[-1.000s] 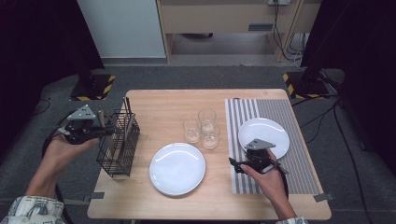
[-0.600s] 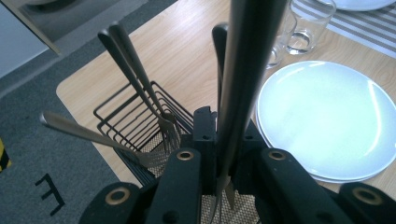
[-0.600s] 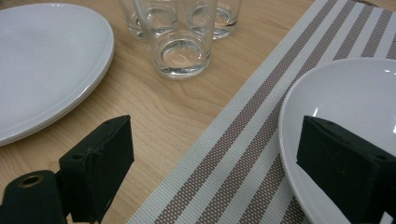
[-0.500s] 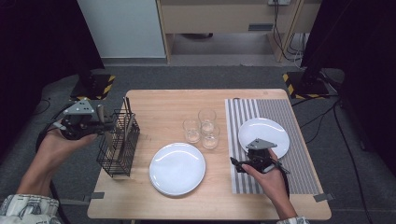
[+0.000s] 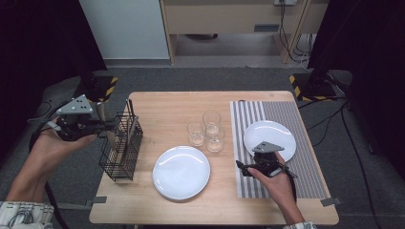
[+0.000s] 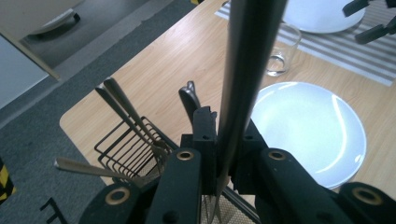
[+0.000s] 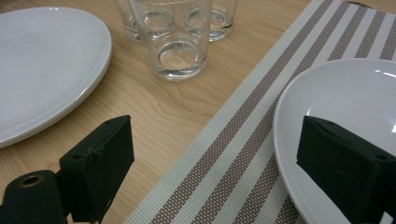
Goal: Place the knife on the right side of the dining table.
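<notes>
Left gripper (image 5: 102, 128) rises since earlier frame, jaws clamped on knife (image 6: 245, 70), half out of cutlery basket (image 5: 122, 148). Right gripper (image 7: 210, 172) idle, jaws apart, near striped mat (image 5: 305, 124). Placing remains.

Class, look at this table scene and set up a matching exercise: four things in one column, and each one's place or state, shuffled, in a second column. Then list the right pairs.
Things:
1. left hand-held gripper
2. right hand-held gripper
3. glasses
4. wire basket

Places or states:
A. open, over the striped mat's edge
B. at the table's left edge, cutlery inside
C. shut on a knife
D. clustered mid-table between two plates

Pairs: 1-C, 2-A, 3-D, 4-B
</notes>
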The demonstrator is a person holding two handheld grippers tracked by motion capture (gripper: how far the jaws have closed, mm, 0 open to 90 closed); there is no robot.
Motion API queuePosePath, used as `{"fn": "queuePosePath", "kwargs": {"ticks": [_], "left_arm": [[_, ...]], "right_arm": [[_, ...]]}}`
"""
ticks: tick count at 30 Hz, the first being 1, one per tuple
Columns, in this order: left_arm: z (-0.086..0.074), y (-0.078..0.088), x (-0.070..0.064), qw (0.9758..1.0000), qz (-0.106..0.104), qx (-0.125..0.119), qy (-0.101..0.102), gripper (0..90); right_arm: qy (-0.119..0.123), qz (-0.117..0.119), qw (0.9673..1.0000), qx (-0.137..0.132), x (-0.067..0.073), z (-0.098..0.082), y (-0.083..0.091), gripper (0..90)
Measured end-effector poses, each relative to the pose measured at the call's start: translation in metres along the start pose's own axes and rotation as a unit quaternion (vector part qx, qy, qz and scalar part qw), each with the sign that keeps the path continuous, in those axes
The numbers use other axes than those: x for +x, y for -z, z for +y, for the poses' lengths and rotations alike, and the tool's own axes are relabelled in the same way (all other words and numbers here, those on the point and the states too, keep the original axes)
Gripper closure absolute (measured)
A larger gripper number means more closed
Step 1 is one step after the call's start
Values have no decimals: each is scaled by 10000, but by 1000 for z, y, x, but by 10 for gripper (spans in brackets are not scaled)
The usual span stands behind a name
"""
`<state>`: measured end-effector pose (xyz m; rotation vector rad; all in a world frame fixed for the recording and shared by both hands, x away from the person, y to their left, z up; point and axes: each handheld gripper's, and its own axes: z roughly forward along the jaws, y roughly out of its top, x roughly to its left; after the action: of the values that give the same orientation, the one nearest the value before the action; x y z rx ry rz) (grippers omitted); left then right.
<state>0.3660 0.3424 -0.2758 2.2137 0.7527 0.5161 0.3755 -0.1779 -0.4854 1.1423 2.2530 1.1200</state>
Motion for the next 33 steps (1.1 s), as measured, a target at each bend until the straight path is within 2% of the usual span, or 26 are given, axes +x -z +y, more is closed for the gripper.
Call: {"fn": "queuePosePath", "kwargs": {"ticks": [6, 13, 19, 33], "left_arm": [[6, -1, -7, 9999, -49, -118, -64, 822], [18, -5, -19, 9991, -220, -335, -151, 822], [26, -17, -31, 9980, -425, -386, -260, 822], [23, -49, -42, 9968, -651, -404, -211, 822]], "right_arm": [[-12, -3, 10000, -1, 0, 0, 0, 111], [-10, -14, 10000, -8, 0, 0, 0, 112], [-30, -12, 10000, -12, -1, 0, 1, 112], [-17, -20, 10000, -15, -2, 0, 2, 113]]}}
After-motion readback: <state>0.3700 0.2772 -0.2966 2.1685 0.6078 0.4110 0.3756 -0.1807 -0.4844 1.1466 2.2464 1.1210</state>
